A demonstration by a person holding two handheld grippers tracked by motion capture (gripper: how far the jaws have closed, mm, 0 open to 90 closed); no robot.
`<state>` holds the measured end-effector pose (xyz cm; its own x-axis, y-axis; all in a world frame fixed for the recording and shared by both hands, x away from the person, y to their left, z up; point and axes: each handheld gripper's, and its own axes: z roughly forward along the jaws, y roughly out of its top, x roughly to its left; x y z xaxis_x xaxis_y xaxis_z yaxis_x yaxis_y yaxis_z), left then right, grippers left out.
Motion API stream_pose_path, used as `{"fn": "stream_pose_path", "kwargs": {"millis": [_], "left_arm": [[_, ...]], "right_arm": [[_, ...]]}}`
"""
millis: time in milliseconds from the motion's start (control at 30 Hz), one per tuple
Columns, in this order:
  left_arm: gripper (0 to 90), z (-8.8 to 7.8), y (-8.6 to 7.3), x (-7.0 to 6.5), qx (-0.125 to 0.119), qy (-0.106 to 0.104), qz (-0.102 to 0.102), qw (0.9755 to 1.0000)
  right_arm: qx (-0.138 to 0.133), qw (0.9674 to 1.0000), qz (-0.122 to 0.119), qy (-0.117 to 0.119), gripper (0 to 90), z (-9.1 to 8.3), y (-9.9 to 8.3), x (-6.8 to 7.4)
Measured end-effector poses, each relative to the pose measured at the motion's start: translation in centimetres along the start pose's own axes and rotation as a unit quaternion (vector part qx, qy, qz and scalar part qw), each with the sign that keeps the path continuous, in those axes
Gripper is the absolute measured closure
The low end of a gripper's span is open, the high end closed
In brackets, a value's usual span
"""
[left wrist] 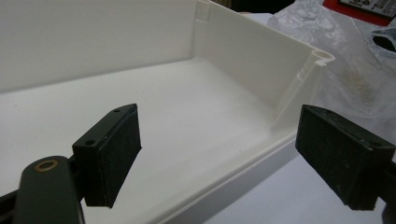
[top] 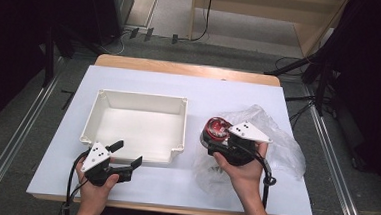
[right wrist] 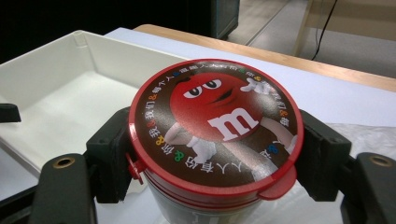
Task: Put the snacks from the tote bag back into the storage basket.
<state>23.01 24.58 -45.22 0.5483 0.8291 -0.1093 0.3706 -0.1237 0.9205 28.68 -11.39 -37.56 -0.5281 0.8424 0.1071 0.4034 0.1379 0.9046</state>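
Bin (top: 136, 125): we see its inside bare, open from above.
Worktop (top: 239, 90): far strip bare; plastic bag (top: 281, 143) crowds the right.

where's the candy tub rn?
The candy tub sits clamped in the right tool, right of the white bin and at the clear plastic bag's left edge.

A white-topped counter (top: 179, 87) with a wooden far edge stands on grey floor (top: 16, 142); black cables (top: 204, 18) trail behind it.
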Motion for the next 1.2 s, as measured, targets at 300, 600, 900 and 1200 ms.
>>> {"fn": "stream_pose_path", "kwargs": {"millis": [300, 600, 900, 1200], "left_arm": [[14.1, 0.3, -0.1, -0.4, 0.004, -0.01, 0.01, 0.9999], [13.9, -0.7, 0.3, -0.1, -0.022, -0.008, 0.011, 0.9997], [11.1, -1.9, 0.5, 0.7, -0.036, 0.007, 0.013, 0.9992], [8.0, -2.5, 0.4, 1.1, -0.033, 0.01, 0.009, 0.9994]], "right_arm": [[0.01, 0.9998, -0.012, 0.012, 25.8, 1.5, 0.2, 1.6], [0.005, 0.999, -0.025, 0.037, 25.9, 1.9, 0.9, 2.9], [0.005, 0.9974, -0.042, 0.058, 25.8, 2.5, 1.1, 4.0], [0.006, 0.9965, -0.04, 0.074, 25.8, 3.4, 1.2, 4.3]]}}
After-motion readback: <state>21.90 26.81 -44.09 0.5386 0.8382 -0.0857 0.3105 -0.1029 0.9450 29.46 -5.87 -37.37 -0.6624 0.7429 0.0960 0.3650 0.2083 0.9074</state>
